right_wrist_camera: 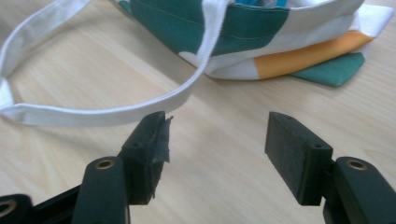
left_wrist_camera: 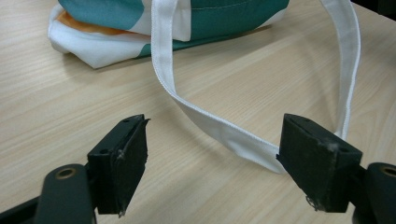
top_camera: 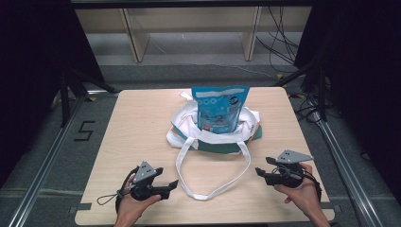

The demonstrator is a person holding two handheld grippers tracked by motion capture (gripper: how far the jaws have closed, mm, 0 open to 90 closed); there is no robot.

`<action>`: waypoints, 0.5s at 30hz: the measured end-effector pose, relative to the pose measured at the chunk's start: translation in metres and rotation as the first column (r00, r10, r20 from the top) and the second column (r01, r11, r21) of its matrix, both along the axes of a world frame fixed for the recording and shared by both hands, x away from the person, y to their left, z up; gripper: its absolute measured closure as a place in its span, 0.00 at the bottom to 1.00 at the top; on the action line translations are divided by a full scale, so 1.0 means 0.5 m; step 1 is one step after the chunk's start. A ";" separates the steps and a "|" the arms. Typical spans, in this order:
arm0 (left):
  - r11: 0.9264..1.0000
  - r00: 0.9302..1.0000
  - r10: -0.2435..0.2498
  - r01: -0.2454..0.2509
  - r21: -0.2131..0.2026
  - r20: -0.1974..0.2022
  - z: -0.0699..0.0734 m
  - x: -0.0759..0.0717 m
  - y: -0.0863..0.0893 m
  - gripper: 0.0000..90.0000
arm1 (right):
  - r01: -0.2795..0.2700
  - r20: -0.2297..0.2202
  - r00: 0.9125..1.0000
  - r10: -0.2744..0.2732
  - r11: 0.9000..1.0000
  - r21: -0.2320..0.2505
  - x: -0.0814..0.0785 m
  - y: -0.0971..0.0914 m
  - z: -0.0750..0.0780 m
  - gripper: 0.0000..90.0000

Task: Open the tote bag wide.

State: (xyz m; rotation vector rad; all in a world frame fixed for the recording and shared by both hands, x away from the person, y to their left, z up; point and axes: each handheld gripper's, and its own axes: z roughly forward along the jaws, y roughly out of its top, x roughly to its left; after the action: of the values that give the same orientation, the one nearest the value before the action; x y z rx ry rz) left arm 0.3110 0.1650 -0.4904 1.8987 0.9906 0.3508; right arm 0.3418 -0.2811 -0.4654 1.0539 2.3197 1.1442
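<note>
I'm hovering both empty claws, left claw (top_camera: 174, 184) and right claw (top_camera: 258, 171), spread wide, at the tote bag's (top_camera: 215, 138) handle (top_camera: 210, 195) loop; the bag's sitting at twelve o'clock on the table (top_camera: 137, 137), so I'm approaching low and pinching squarely.

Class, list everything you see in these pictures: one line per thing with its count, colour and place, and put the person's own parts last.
table: one, light wood, centre of the high view.
bag: one, white, teal and orange cloth, mid-table, far side.
pouch: one, blue, standing upright in the bag.
strap: one shows in full, white, looped on the table toward the person, between the two tongs.
shelf: one, pale wood, on the floor beyond the table.
cables: several, black, floor at far right.
left tongs: one, black, near left of the table, open, nothing between the jaws.
right tongs: one, black, near right, open, holding nothing.
hands: two, at the near edge, one holding each tongs.
</note>
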 end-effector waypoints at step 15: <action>1.000 0.999 -0.015 0.016 0.024 -0.030 -0.009 -0.032 0.010 0.19 | -0.060 -0.050 0.997 0.063 0.996 0.060 -0.041 0.021 -0.018 0.32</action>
State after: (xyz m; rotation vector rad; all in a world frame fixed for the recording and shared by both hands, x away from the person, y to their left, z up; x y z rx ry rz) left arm 0.2952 0.1700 -0.4951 1.9377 0.9953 0.3280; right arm 0.3213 -0.2708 -0.4743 1.0508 2.3872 1.2281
